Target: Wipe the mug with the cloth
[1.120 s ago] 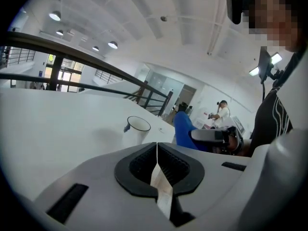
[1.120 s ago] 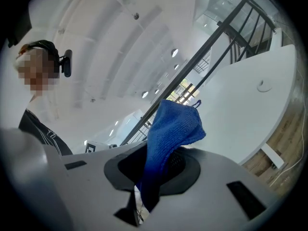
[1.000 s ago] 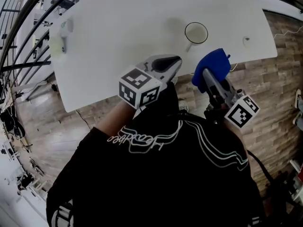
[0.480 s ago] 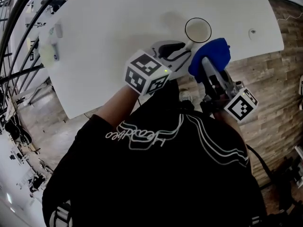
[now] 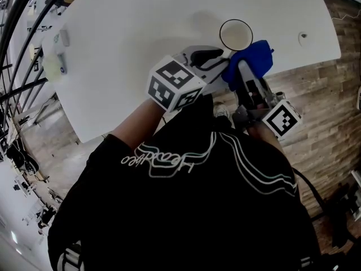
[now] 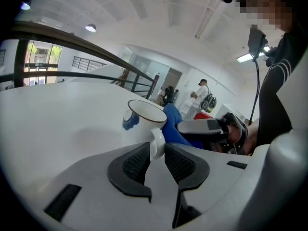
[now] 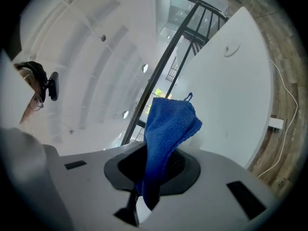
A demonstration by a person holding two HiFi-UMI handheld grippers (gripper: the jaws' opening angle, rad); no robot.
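Observation:
A white mug with a dark rim stands upright near the front edge of the white table. In the left gripper view the mug has a blue mark on its side. Its handle sits between the pads of my left gripper, which is shut on it. From the head view the left gripper reaches the mug from the front left. My right gripper is shut on a blue cloth. The cloth hangs just right of the mug, close to its side.
A small pale object lies at the table's far left edge, and a small round item sits on the right. Wooden floor lies past the front edge. Dark railings run along the left.
My left gripper has moved forward to the mug and closed on the handle. The right gripper has carried the blue cloth up beside the mug.

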